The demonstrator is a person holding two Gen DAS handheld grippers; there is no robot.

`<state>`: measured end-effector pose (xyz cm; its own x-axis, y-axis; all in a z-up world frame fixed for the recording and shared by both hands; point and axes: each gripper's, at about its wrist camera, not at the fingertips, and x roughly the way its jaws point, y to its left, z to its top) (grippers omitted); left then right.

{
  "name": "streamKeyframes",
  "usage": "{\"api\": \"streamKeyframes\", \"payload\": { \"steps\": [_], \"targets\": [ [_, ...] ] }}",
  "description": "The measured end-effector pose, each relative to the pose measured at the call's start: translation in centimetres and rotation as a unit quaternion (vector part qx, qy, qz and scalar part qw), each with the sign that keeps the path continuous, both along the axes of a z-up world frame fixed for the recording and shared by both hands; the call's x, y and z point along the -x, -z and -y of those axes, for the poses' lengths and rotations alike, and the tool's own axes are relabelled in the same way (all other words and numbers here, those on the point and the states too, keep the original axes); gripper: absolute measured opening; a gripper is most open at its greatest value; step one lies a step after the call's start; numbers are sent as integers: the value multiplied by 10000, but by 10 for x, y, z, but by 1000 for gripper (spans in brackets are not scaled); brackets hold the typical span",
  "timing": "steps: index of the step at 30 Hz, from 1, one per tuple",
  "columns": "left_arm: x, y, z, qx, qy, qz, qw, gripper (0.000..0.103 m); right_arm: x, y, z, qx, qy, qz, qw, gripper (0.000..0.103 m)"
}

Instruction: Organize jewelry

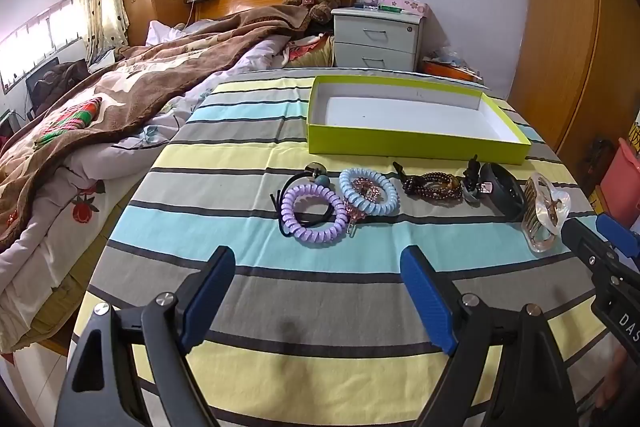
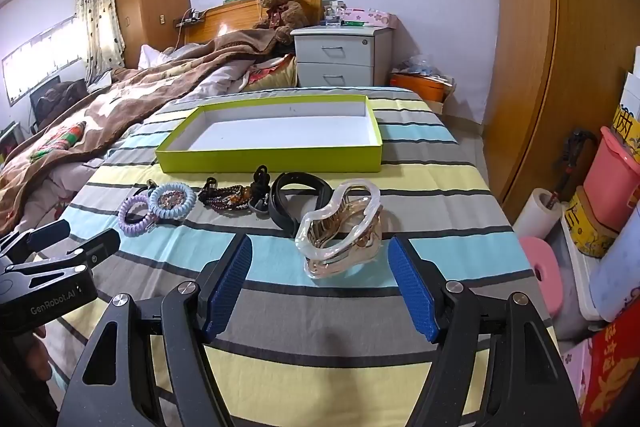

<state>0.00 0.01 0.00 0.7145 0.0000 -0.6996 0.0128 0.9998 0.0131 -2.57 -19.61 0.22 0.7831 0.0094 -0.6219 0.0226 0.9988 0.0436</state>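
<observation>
A row of accessories lies on the striped cloth: a purple spiral hair tie (image 1: 314,215) (image 2: 134,215), a blue spiral hair tie (image 1: 369,190) (image 2: 172,203), a dark bead bracelet (image 1: 434,185) (image 2: 226,197), a black band (image 1: 502,193) (image 2: 298,201) and a clear hair claw (image 1: 544,213) (image 2: 340,231). Behind them sits an empty lime-green box (image 1: 416,143) (image 2: 268,157). My left gripper (image 1: 318,261) is open, just short of the purple tie. My right gripper (image 2: 320,253) is open, its fingers on either side of the hair claw, not touching it.
The striped table (image 1: 280,307) stands beside a bed with a brown blanket (image 1: 120,99) on the left. A white nightstand (image 2: 340,57) is behind. A wooden wardrobe (image 2: 560,67), pink bins (image 2: 612,179) and boxes crowd the right side.
</observation>
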Motion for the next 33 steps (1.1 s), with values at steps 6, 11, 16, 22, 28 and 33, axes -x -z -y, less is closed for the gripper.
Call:
{"api": "streamKeyframes", "payload": {
  "steps": [6,11,16,22,28,33],
  "targets": [
    [1,-1,0,15,-21,45,10000,86,1,-1,0,-2,-3,5,10000,71],
    [3,-1,-4,15,-37,33,10000,86,0,-1,0,-1,8,0,10000,71],
    [3,1,-3,14,-42,33,10000,86,0,-1,1,1,-5,0,10000,71],
    [3,1,-3,37,-41,8,10000,86,1,-1,1,-4,9,13,10000,71],
    [2,1,-4,48,-44,1,10000,86,1,-2,1,-6,7,15,10000,71],
    [1,2,-3,70,-46,-50,10000,86,1,-2,1,-1,11,6,10000,71]
  ]
}}
